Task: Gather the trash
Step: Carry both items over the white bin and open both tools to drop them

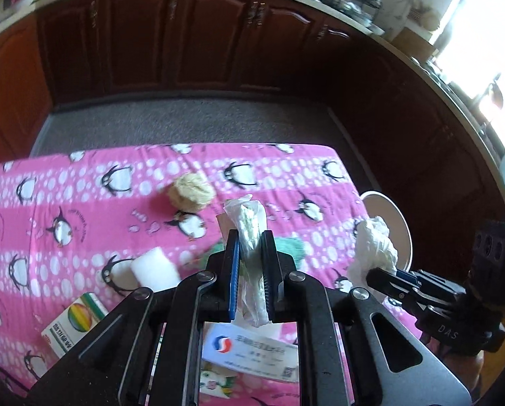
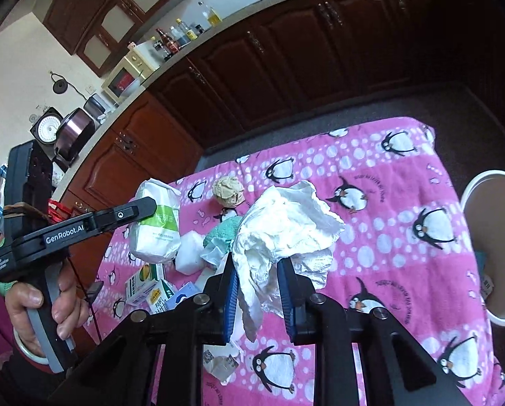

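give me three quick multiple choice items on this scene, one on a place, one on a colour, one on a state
1. Where is the white bin?
A. beside the table's right edge
B. on the kitchen counter
C. in the middle of the table

2. What colour is the penguin tablecloth?
A. blue
B. pink
C. yellow

3. What are the right tongs doing?
A. hanging open and empty
B. gripping crumpled white tissue
C. gripping a cardboard box

Answers: 1 A, the bin's rim shows just past the cloth's right edge. 2 B, the cloth is pink with white dots. 3 B, the crumpled white tissue is pinched between the blue pads.
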`<action>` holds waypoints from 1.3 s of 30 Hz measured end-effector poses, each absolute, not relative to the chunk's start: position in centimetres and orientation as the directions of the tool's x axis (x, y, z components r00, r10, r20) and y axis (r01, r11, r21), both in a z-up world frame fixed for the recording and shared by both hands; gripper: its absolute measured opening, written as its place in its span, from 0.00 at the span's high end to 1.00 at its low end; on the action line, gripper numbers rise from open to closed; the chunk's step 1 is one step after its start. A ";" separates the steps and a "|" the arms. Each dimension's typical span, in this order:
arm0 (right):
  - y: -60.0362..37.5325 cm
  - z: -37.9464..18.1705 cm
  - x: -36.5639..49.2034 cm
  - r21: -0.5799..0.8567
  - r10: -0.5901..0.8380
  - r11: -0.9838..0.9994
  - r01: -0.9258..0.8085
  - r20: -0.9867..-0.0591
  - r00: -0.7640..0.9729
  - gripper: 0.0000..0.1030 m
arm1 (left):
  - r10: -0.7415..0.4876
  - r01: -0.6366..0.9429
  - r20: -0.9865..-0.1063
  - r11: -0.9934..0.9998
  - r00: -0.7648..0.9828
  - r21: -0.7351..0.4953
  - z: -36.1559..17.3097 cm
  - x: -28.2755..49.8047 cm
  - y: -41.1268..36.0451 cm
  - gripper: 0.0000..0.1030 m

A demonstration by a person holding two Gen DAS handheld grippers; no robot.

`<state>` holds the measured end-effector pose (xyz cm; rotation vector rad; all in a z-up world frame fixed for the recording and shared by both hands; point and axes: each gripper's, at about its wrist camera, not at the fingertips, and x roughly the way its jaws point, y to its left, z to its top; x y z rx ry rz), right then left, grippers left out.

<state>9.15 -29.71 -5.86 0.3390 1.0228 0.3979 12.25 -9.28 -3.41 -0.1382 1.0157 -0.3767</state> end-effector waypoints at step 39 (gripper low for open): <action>-55.1 -8.9 6.7 0.265 0.106 0.930 0.253 -0.856 0.507 0.79 | -0.509 0.578 -0.825 0.760 0.245 -0.297 -8.4 12.4 -40.2 0.91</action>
